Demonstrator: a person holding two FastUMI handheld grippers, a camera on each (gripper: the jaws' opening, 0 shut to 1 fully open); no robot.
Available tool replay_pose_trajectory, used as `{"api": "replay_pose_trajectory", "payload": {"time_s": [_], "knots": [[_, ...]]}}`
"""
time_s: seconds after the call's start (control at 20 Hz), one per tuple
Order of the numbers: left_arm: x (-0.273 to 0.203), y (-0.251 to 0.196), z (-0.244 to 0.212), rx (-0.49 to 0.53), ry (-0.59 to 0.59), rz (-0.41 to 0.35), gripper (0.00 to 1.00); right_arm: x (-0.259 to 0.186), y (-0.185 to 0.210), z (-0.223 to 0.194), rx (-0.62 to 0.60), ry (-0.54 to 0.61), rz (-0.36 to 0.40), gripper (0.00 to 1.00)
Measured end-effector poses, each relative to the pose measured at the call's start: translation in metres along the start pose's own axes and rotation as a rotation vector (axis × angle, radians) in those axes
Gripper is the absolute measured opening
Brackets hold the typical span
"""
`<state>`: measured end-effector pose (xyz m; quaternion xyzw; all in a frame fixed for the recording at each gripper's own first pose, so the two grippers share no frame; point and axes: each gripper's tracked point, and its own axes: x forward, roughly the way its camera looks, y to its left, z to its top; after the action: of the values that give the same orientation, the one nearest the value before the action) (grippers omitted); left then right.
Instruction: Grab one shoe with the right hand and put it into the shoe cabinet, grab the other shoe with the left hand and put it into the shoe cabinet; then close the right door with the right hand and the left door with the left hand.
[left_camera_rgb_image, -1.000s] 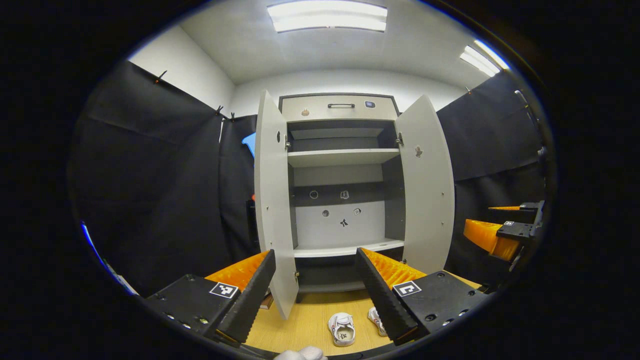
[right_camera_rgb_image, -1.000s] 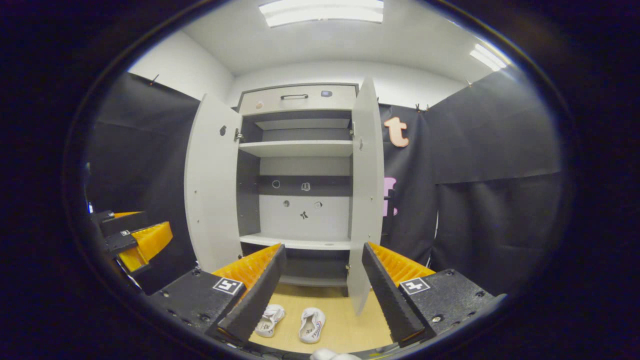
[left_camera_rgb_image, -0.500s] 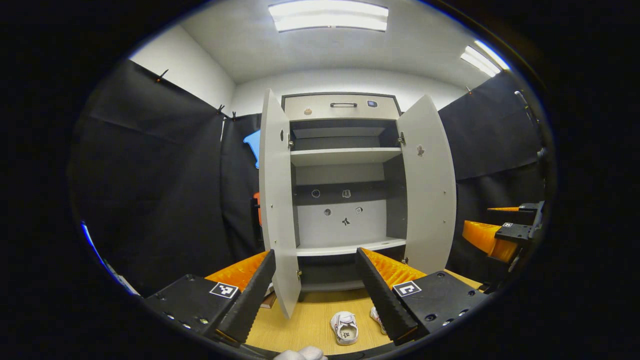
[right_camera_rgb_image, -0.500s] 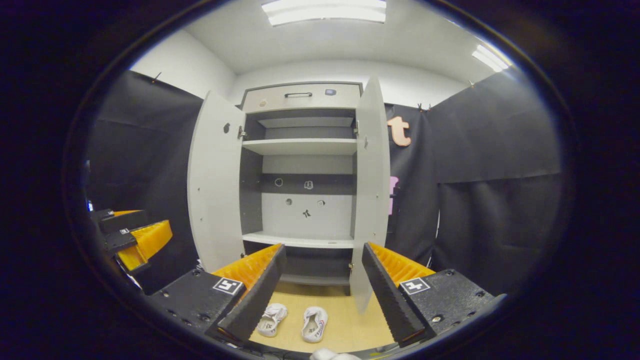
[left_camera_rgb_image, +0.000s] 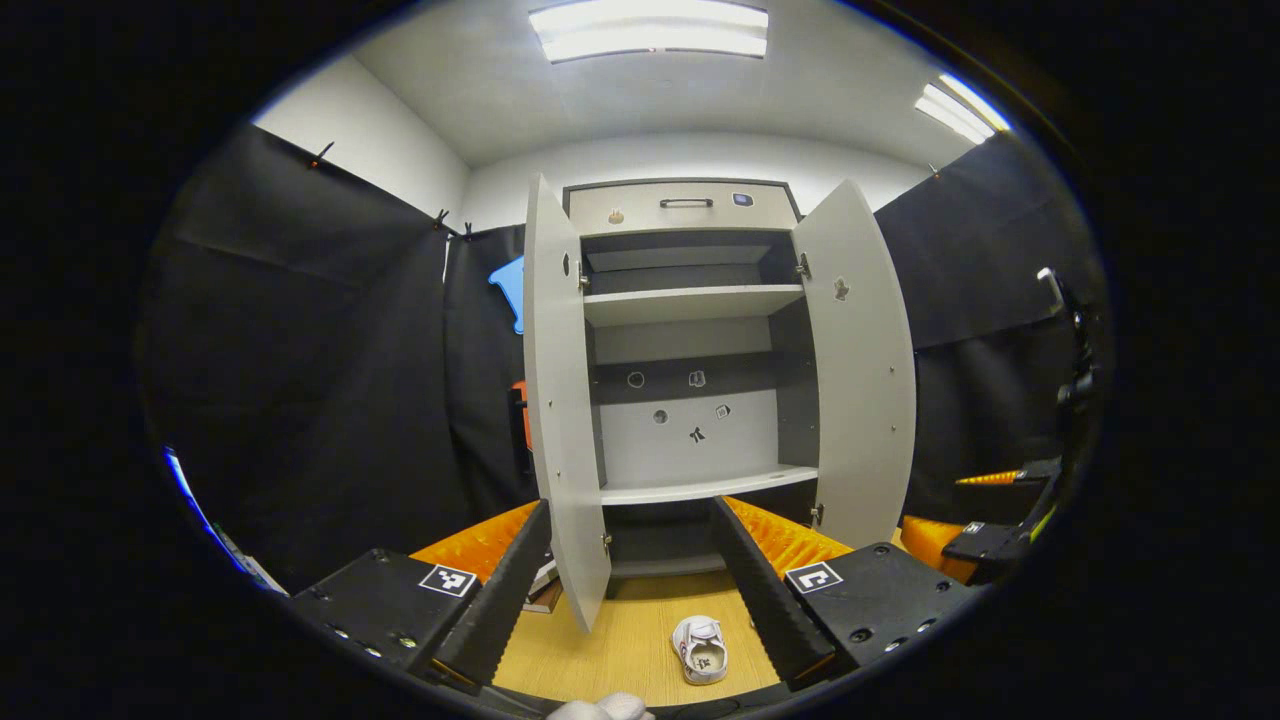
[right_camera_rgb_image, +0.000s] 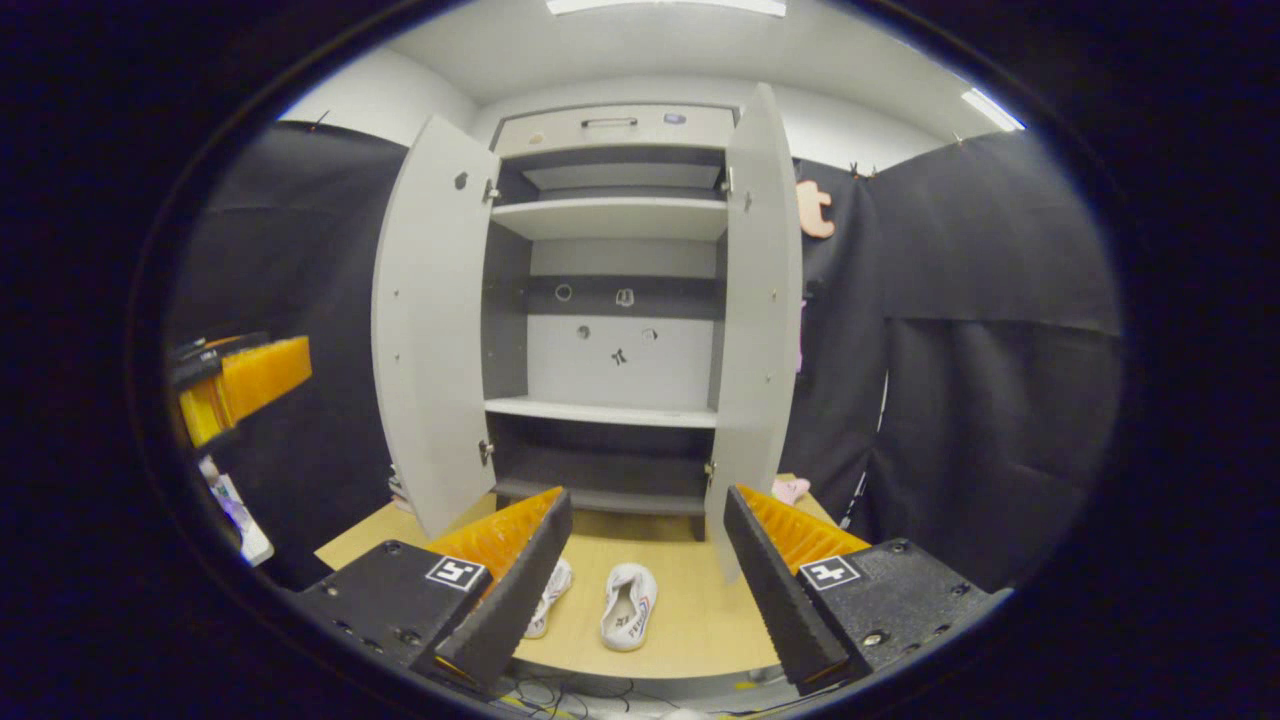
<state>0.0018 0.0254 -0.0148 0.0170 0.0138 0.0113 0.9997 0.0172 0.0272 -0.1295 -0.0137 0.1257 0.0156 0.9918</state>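
The shoe cabinet (right_camera_rgb_image: 610, 300) stands with both doors swung wide. Two white shoes (right_camera_rgb_image: 628, 619) lie side by side on the wooden floor (right_camera_rgb_image: 690, 610) before it, long axes toward the cabinet, just below the right gripper (right_camera_rgb_image: 640, 585), fingers spread and empty; the left gripper (left_camera_rgb_image: 625, 590), likewise released, holds farther off

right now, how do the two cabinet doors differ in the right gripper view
The left door shows its broad inner face, while the right door shows a narrower face. The left door's bottom edge ends higher in the view than the right door's. Both are pale grey and open.
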Motion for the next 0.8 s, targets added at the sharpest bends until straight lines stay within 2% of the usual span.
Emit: {"api": "replay_pose_trajectory", "payload": {"time_s": [0.35, 0.4, 0.45, 0.6, 0.8], "knots": [[0.008, 0.006, -0.015, 0.014, 0.049, 0.035, 0.96, 0.070, 0.036, -0.155, 0.041, 0.330, 0.099, 0.88], [0.010, 0.007, -0.015, 0.018, 0.052, 0.041, 0.96, 0.083, 0.041, -0.170, 0.036, 0.355, 0.109, 0.81], [0.011, 0.008, -0.016, 0.021, 0.055, 0.048, 0.96, 0.095, 0.045, -0.185, 0.032, 0.382, 0.115, 0.86], [0.016, 0.013, -0.019, 0.019, 0.063, 0.074, 0.96, 0.134, 0.055, -0.221, 0.027, 0.453, 0.122, 0.83], [0.023, 0.021, -0.022, 0.028, 0.072, 0.113, 0.96, 0.182, 0.050, -0.266, 0.043, 0.553, 0.082, 0.78]]}}
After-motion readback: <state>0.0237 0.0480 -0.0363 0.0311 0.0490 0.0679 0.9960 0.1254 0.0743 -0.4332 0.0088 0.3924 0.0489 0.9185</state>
